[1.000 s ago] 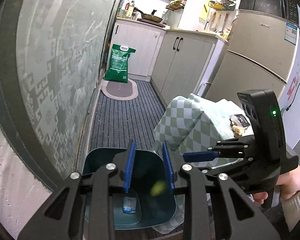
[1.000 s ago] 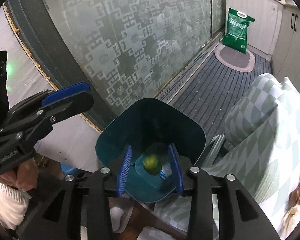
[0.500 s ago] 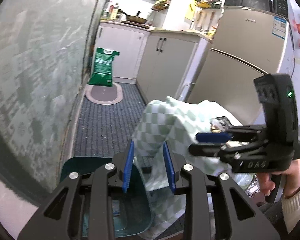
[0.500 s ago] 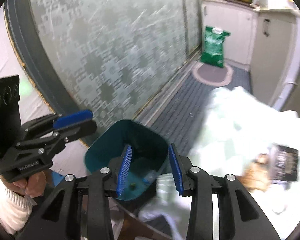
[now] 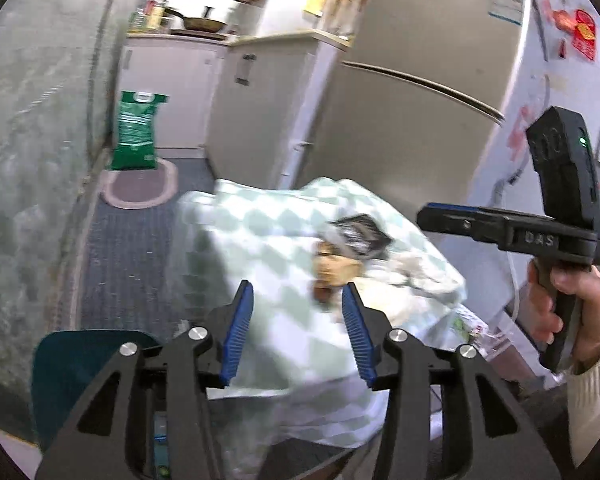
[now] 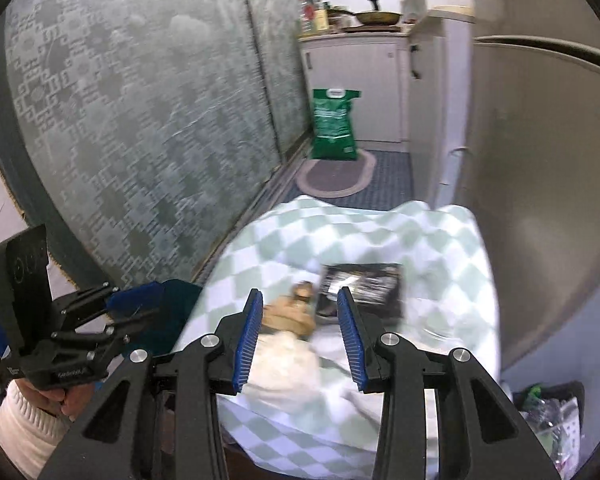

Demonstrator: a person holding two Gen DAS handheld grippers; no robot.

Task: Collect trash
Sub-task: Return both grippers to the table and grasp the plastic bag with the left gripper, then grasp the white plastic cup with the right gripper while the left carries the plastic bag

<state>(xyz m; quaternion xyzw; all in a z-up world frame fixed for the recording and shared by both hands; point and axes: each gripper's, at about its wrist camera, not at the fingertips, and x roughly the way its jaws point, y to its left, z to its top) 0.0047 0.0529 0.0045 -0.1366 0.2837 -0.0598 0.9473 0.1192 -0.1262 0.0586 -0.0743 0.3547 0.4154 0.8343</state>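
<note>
On the table's green-and-white checked cloth (image 5: 256, 240) lie a black packet (image 5: 356, 234), brown scraps (image 5: 332, 272) and a crumpled white wad (image 6: 284, 364). My left gripper (image 5: 298, 332) hovers over the cloth's near edge. Its jaws are opening and nothing is between them. My right gripper (image 6: 299, 336) is open and empty above the cloth, just short of the brown scraps (image 6: 288, 316) and the black packet (image 6: 360, 288). The teal bin (image 5: 72, 368) stands low on the left beside the table. Each gripper shows in the other's view: right gripper (image 5: 424, 216), left gripper (image 6: 116, 302).
A fridge (image 5: 420, 80) rises right behind the table and a patterned glass door (image 6: 140, 120) runs along the left. A green sack (image 5: 136, 132) and an oval mat (image 5: 140, 188) sit on the striped floor beyond. A bag of rubbish (image 6: 552, 412) lies at the lower right.
Both grippers swung away from the teal bin, to the right and over the table. The left jaws widened. A yellow-green item seen in the bin a second ago is out of view.
</note>
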